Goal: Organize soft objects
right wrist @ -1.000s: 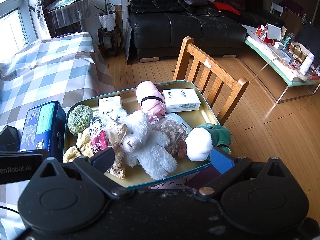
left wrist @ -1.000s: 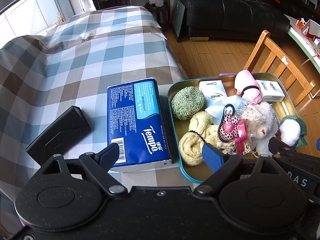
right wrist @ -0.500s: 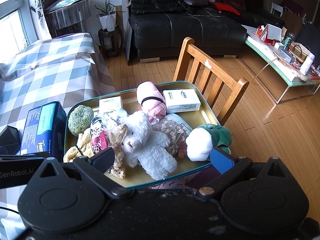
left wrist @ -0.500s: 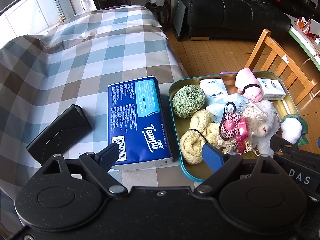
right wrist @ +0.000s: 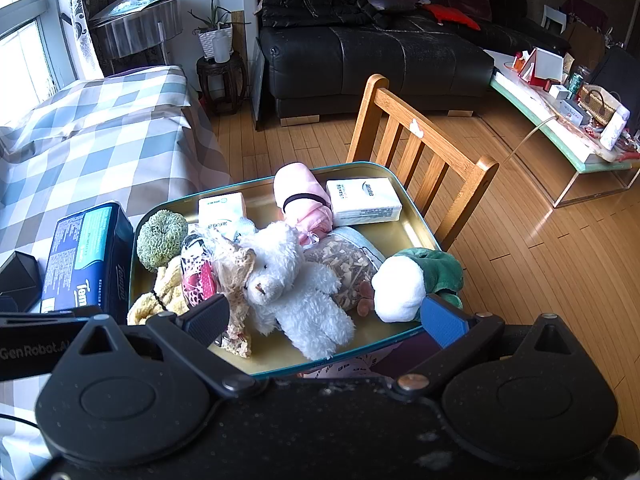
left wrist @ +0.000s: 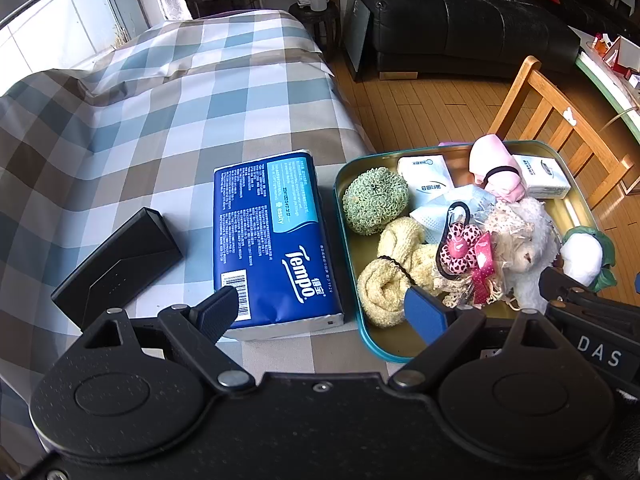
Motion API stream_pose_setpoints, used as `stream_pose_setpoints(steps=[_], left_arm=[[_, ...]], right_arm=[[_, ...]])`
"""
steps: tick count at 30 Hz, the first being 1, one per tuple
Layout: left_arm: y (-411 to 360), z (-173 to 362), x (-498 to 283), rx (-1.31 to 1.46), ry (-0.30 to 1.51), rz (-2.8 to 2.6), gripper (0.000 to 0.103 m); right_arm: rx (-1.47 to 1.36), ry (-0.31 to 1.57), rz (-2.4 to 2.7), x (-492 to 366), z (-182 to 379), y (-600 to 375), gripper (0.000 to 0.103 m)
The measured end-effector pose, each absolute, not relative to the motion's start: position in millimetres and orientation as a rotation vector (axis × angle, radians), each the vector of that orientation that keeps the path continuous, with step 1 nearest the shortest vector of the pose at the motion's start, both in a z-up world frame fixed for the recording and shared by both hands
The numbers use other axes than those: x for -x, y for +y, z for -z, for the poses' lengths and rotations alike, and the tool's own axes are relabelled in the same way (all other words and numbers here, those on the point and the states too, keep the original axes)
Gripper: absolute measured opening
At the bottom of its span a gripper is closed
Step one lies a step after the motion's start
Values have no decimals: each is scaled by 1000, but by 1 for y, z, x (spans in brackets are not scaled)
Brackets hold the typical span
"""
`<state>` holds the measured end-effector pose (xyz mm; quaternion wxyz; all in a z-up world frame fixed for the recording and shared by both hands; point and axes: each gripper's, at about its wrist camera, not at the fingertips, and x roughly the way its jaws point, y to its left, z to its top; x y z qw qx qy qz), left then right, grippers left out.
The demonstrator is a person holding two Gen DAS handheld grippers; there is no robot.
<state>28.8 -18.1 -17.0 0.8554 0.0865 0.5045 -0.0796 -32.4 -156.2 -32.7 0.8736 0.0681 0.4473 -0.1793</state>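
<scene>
left tongs [left wrist: 320, 312]: spread, empty, above the gap between Tempo tissue pack [left wrist: 272, 240] and tray [left wrist: 376, 344]
right tongs [right wrist: 324, 318]: spread, empty, over the tray's near edge
soft objects: piled in tray; white plush dog [right wrist: 292, 284] in front, green scrubber [left wrist: 374, 200] at left, pink roll [right wrist: 304, 200] at back
black box [left wrist: 120, 268]: on checked table [left wrist: 160, 120], left of tissue pack

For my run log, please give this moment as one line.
left gripper: open, empty | right gripper: open, empty | tray: full of soft items
</scene>
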Motion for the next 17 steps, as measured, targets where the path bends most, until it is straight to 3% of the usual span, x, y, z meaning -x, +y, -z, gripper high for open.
stream_pose_setpoints(steps=[17], left_arm=[[-18, 17, -29, -182, 1060, 166, 87]], right_arm=[[-142, 935, 374, 32, 33, -156, 102]])
